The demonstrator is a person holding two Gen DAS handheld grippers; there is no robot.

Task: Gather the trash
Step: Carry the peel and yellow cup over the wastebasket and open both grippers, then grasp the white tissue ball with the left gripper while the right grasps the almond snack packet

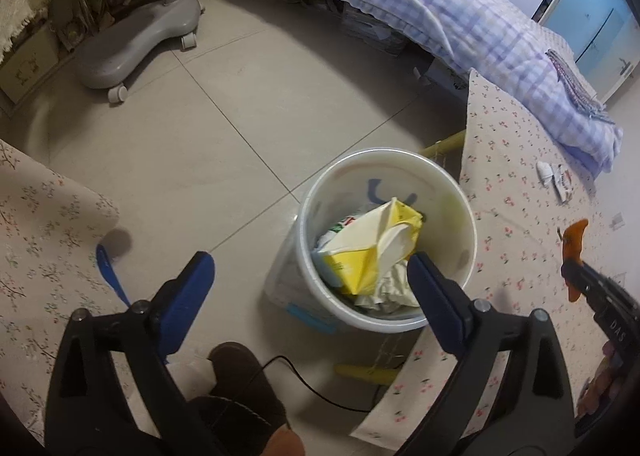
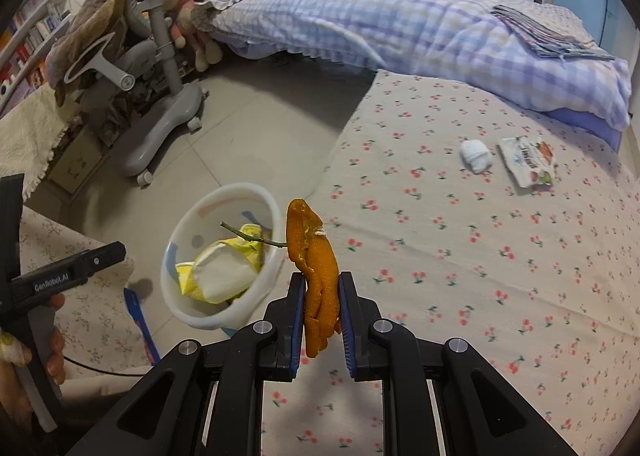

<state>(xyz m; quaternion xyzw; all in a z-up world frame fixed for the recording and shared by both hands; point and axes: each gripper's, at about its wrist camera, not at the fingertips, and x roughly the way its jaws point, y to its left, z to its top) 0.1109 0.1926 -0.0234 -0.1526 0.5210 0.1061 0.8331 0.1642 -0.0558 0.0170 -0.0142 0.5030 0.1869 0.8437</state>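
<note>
While left tongs (image 1: 308, 276) gape, right tongs (image 2: 320, 296) pinch orange peel (image 2: 316, 268), bin (image 1: 448, 175) holding yellow wrapper (image 1: 360, 252).

Probably bedroom — quilted bed (image 2: 420, 27)

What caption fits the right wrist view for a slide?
Right gripper shut on an orange peel above the cherry-print bedsheet, beside the white bin; two scraps remain on the sheet.

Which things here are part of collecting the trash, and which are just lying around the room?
Part of the job:
- orange peel, clamped in the right gripper
- white bin, already holding a yellow wrapper
- left gripper, open above the bin
- crumpled tissue and snack packet on the floral sheet

Just lying about:
- checked quilt
- grey chair
- folded cloth
</note>
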